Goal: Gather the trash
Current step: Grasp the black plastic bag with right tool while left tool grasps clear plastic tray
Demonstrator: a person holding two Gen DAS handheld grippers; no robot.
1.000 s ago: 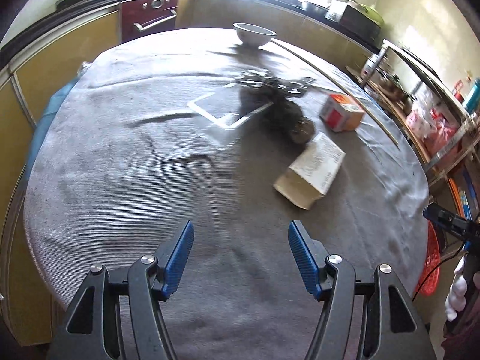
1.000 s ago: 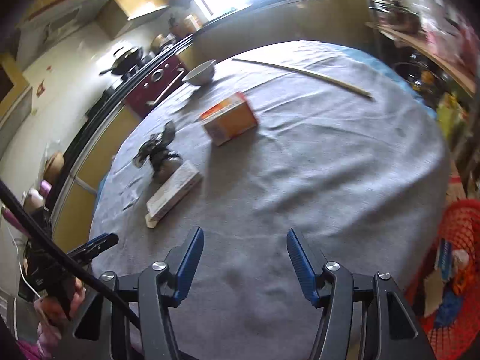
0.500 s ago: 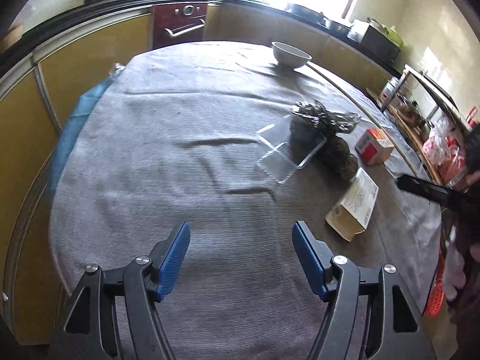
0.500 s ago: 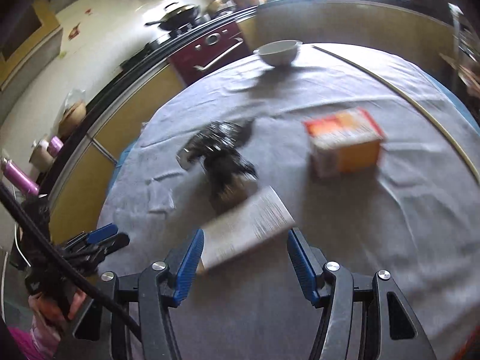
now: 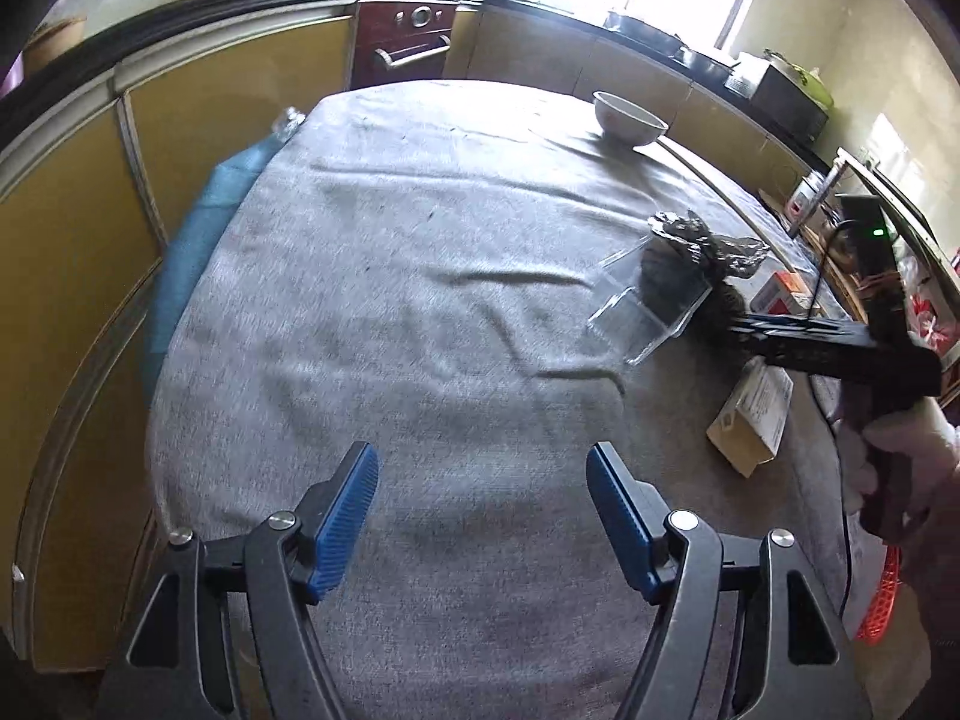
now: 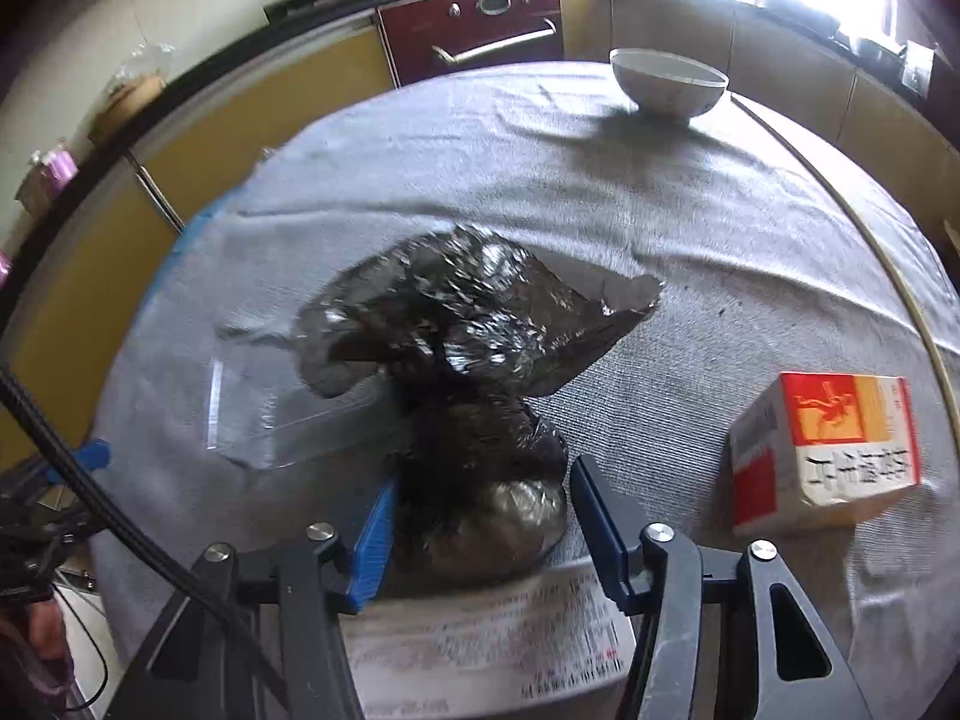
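The round table point(image 5: 372, 276) wears a grey ribbed cloth, wrinkled in low folds, and its left half lies bare right out to the curved edge, where a blue under-layer point(image 5: 192, 252) peeks out. The left gripper point(image 5: 483, 516) hovers over this open stretch near the near edge, jaws spread with nothing between them.

The trash clusters toward the right. A black crinkled plastic bag point(image 6: 474, 372), glossy and knotted into a lumpy bundle, sits between the right gripper's point(image 6: 480, 531) blue ribbed pads; the jaws are closing around its lower bulge, the left pad at the bag's side, the right pad just apart from it (contact is hard to judge through the blur). Under the gripper lies a flat printed carton point(image 6: 480, 648). A clear plastic tray point(image 6: 282, 420) rests just left of the bag, touching it. An orange-and-white box point(image 6: 822, 450) stands to the right, apart. A white bowl point(image 6: 669, 81) sits at the far edge.
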